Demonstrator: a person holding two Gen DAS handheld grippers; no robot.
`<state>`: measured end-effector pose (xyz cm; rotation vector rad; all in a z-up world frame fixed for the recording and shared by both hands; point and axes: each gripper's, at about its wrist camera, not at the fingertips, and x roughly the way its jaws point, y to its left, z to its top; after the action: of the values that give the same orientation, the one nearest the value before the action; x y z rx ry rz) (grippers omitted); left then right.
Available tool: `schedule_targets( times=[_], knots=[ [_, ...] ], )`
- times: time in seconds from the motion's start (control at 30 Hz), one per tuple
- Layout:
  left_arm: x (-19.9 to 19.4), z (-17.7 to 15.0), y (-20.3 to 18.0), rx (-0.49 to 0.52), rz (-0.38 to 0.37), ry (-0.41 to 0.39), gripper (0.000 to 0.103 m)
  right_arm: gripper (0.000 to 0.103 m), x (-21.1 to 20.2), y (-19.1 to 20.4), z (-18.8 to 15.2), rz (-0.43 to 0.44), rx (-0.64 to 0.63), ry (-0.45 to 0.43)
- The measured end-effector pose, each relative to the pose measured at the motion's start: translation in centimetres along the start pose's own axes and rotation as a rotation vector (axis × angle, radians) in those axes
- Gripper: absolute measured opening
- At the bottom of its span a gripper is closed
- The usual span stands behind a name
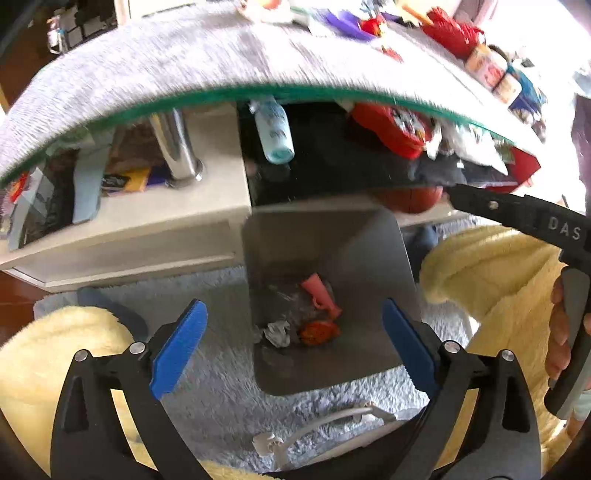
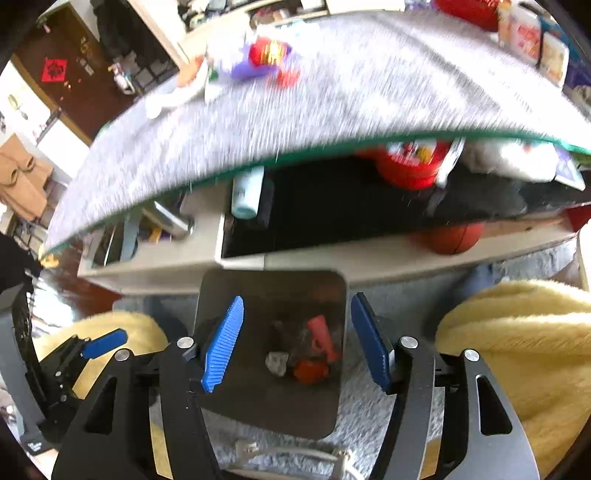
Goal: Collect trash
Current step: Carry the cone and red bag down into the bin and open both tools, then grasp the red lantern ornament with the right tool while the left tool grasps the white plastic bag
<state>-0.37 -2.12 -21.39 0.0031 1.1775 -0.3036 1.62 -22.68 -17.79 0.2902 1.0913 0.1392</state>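
A grey square trash bin [image 1: 373, 266] [image 2: 321, 406] stands on the rug below the table edge. Inside lie a pink wrapper [image 1: 319, 293] [image 2: 323, 338], a crumpled white paper [image 1: 277, 332] [image 2: 277, 363] and an orange-red piece [image 1: 317, 332] [image 2: 310, 371]. My left gripper [image 1: 291, 343] is open and empty above the bin. My right gripper [image 2: 297, 341] is open and empty above the bin too. More litter, red and purple wrappers [image 2: 267, 55] [image 1: 369, 26], lies on the grey table top [image 1: 166, 70] [image 2: 351, 88].
A low table with a glass top and grey mat fills the upper view. Its shelf holds a pale blue bottle [image 1: 275, 131], red packets [image 1: 391, 127] and a basketball [image 2: 452, 238]. Yellow fleece sleeves [image 2: 517, 339] flank the bin. A white cable [image 1: 325, 421] lies on the rug.
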Motion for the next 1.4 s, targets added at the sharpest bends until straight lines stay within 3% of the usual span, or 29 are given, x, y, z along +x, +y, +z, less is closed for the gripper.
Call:
schedule_targets(
  times=[0.37,0.77,0.93,1.4],
  knots=[
    [-4.9,5.3,0.9,0.019,0.037,-0.148,0.091,0.063,-3.4,0.3,5.0,0.002,-0.022,-0.131],
    [-6.2,12.8,2.3,0.023,0.045,-0.231,0.091,0.061,-2.8,2.8,11.7,-0.006,-0.123,-0.205],
    [-5.6,15.8,3.3,0.012,0.045,-0.246,0.090,0.043,-1.4,3.2,14.0,-0.003,-0.143,-0.202],
    [-0.7,22.6,3.8,0.049,0.032,-0.205,0.065,0.038,2.8,4.4,18.4,0.021,-0.163,-0.183]
  ],
)
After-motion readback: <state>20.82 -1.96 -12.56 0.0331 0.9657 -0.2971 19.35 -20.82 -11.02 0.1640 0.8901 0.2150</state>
